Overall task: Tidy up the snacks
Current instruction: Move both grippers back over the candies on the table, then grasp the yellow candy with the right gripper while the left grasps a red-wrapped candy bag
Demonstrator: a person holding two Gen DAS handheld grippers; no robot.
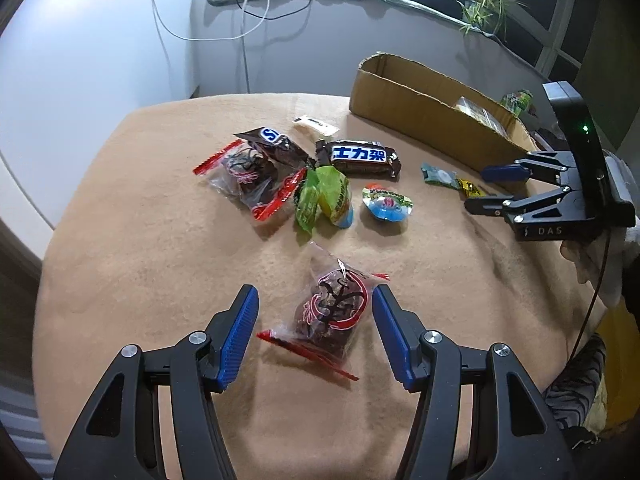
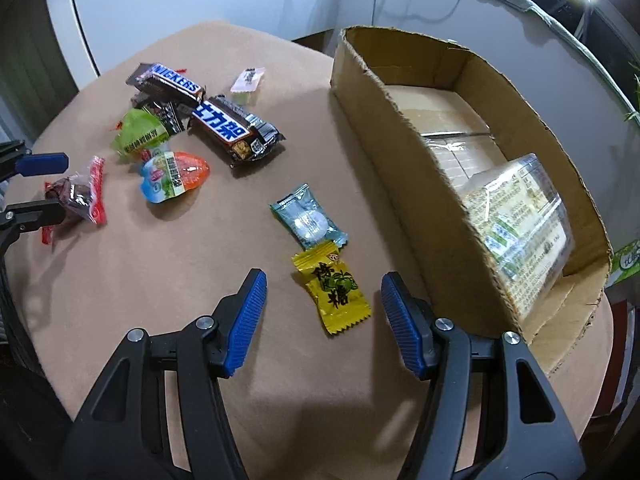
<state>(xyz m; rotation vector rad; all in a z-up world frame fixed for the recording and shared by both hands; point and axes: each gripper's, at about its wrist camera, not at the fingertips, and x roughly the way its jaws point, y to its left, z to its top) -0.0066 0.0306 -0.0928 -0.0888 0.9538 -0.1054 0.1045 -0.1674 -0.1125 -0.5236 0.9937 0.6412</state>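
The left gripper (image 1: 316,336) stood open, its blue pads flanking a red-trimmed date packet (image 1: 330,312) on the tan blanket (image 1: 140,280). The right gripper (image 2: 324,320) gaped too — a yellow candy (image 2: 334,294) between its fingers. Snickers bars (image 1: 360,158) lay at twelve o'clock, the cardboard box (image 1: 420,116) at two. Beyond — white wall (image 1: 100,40), dangling cables (image 1: 248,12), a sill plant (image 1: 480,4).

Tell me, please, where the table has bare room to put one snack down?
Bare blanket lies left of the left gripper, and between the yellow candy and the jelly cup. It is crowded around the Snickers bars; the cardboard box closes the right side.
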